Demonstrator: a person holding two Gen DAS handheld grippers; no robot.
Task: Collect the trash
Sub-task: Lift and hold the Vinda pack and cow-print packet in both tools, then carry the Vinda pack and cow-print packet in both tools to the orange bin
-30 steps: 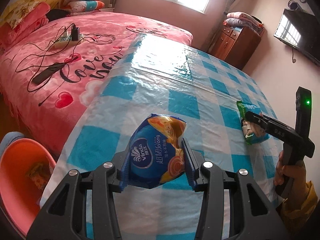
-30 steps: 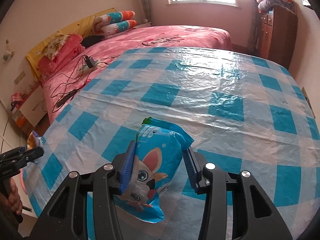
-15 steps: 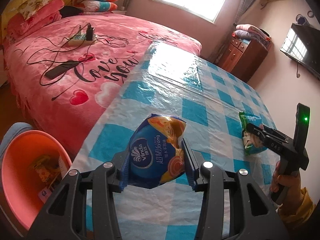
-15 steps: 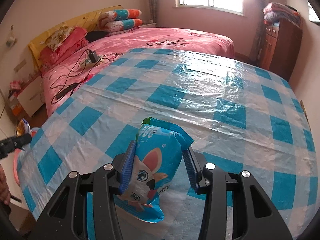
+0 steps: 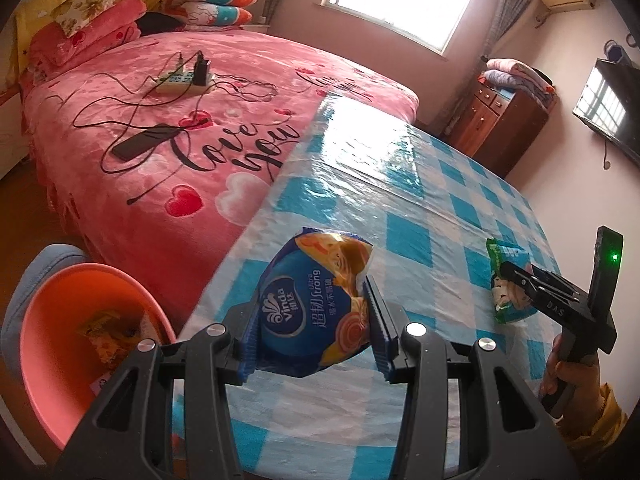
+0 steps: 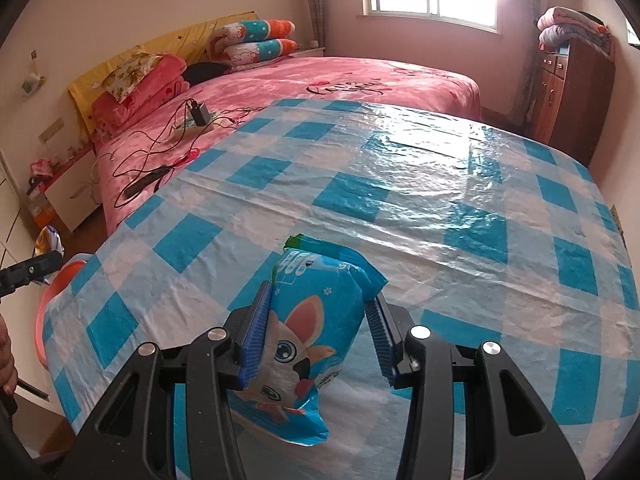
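My left gripper [image 5: 310, 322] is shut on a dark blue Vinda tissue packet [image 5: 316, 304], held above the left edge of the checked table [image 5: 420, 216]. Down to its left stands an orange bin [image 5: 60, 344] with wrappers inside. My right gripper [image 6: 316, 332] is shut on a light blue packet with a cartoon rabbit [image 6: 308, 336], held over the table's near part. In the left wrist view the right gripper [image 5: 516, 280] and its rabbit packet [image 5: 506, 280] show at the right. The left gripper's finger [image 6: 34, 268] and the bin's rim [image 6: 66, 276] show at the left of the right wrist view.
A pink bed [image 5: 180, 128] runs along the table's left side, carrying a power strip [image 5: 184, 82], cables and a black remote [image 5: 142, 144]. A wooden cabinet [image 5: 500, 124] stands at the far right wall. A hand [image 5: 568, 372] holds the right tool.
The left gripper with its tissue packet has shifted left toward the table edge, bringing more of the orange bin into view. The right gripper has barely moved.
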